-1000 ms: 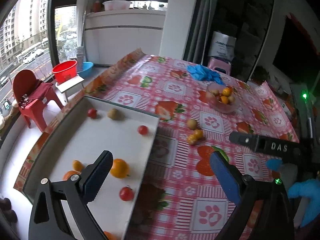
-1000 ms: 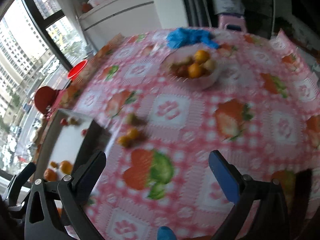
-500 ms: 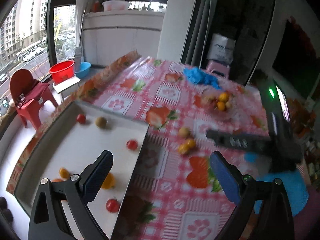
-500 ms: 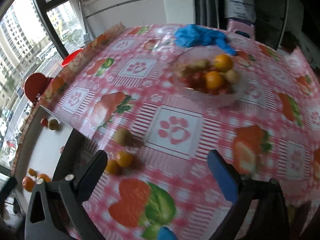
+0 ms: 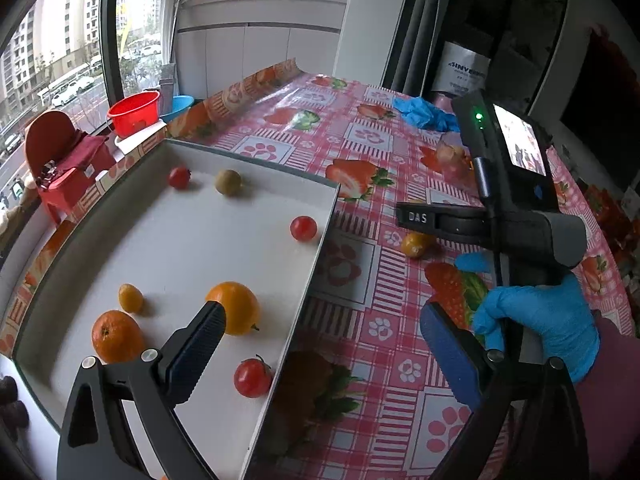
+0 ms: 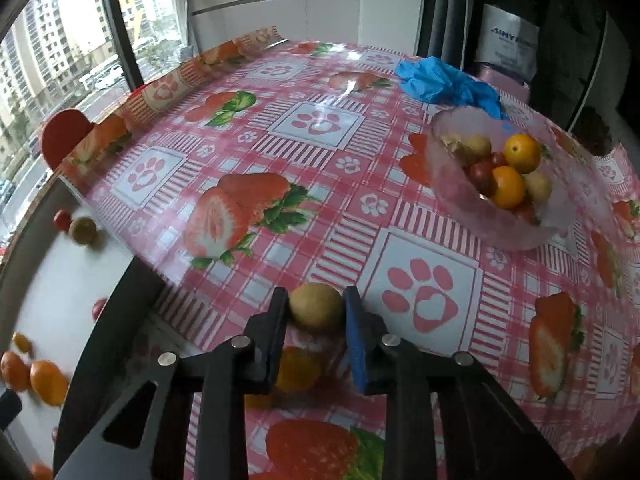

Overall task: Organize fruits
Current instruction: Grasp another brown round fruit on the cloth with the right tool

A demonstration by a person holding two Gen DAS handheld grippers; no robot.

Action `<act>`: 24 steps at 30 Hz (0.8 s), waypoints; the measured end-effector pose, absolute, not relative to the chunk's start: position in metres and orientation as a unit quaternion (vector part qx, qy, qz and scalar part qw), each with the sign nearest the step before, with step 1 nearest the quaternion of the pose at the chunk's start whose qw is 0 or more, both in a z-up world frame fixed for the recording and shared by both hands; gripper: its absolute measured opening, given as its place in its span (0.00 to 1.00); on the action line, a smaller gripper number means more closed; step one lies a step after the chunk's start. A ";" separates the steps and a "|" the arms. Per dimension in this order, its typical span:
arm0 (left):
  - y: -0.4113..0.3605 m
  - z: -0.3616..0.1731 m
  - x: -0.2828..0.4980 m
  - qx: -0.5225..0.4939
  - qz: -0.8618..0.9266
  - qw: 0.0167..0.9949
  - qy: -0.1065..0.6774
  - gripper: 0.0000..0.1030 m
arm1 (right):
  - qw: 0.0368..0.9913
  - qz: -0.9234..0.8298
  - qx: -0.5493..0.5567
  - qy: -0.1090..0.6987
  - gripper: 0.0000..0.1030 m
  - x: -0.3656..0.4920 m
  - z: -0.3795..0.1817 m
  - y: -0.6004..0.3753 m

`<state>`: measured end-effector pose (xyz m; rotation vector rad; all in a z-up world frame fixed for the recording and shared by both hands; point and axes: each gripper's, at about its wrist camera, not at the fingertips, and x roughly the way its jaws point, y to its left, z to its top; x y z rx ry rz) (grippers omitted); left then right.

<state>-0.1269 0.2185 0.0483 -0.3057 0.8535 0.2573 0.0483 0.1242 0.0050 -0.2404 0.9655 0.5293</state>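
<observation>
My right gripper (image 6: 316, 312) is clenched on a small brownish-yellow fruit (image 6: 316, 306), held by its sides between the two pads just above the worktop (image 6: 248, 148). My left gripper (image 5: 320, 344) hangs released and empty, over the near edge of the white tray (image 5: 316, 248). The fruit is round and smooth, so my main worry is that it squirts out of the pads if I squeeze unevenly or swing too fast toward the glass bowl (image 6: 472, 208), which I judge to be its destination. Two small orange fruits (image 6: 296, 368) lie right beneath my right gripper, close enough that dipping could knock them rolling across the slick tablecloth. The bowl is already heaped, so a release from too high could bounce the fruit off the pile or send an orange (image 6: 520, 152) over the rim. The fruits loose in the tray could also roll if my left gripper bumps its edge.
</observation>
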 end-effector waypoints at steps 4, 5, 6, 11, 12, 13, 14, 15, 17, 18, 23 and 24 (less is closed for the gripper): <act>0.211 0.049 -0.129 -0.143 0.121 0.893 0.410 0.95 | 0.845 0.260 -0.112 0.453 0.29 0.030 0.013 0.103; 0.210 0.050 -0.130 -0.141 0.120 0.893 0.409 0.95 | 0.846 0.263 -0.109 0.452 0.29 0.023 0.015 0.095; 0.206 0.049 -0.131 -0.139 0.118 0.894 0.410 0.95 | 0.845 0.268 -0.105 0.450 0.29 0.017 0.018 0.087; 0.187 0.046 -0.131 -0.125 0.105 0.893 0.420 0.95 | 0.837 0.276 -0.088 0.463 0.29 -0.014 0.019 0.051; 0.183 0.045 -0.131 -0.121 0.102 0.892 0.424 0.95 | 0.836 0.276 -0.084 0.467 0.29 -0.020 0.016 0.042; 0.180 0.044 -0.131 -0.119 0.100 0.891 0.426 0.95 | 0.834 0.277 -0.080 0.471 0.29 -0.025 0.014 0.036; 0.175 0.043 -0.132 -0.117 0.098 0.891 0.428 0.95 | 0.832 0.276 -0.074 0.476 0.29 -0.031 0.011 0.028; 0.170 0.041 -0.132 -0.113 0.095 0.890 0.431 0.95 | 0.831 0.275 -0.068 0.480 0.29 -0.036 0.008 0.019; 0.164 0.040 -0.132 -0.107 0.093 0.889 0.436 0.95 | 0.830 0.271 -0.059 0.484 0.29 -0.045 0.004 0.004; 0.160 0.038 -0.132 -0.102 0.092 0.888 0.439 0.95 | 0.832 0.267 -0.057 0.482 0.29 -0.050 0.003 -0.004; 0.146 0.031 -0.131 -0.085 0.088 0.885 0.450 0.95 | 0.853 0.232 -0.051 0.466 0.29 -0.063 0.007 -0.040; 0.144 0.029 -0.130 -0.083 0.085 0.884 0.451 0.95 | 0.858 0.219 -0.048 0.462 0.29 -0.065 0.007 -0.050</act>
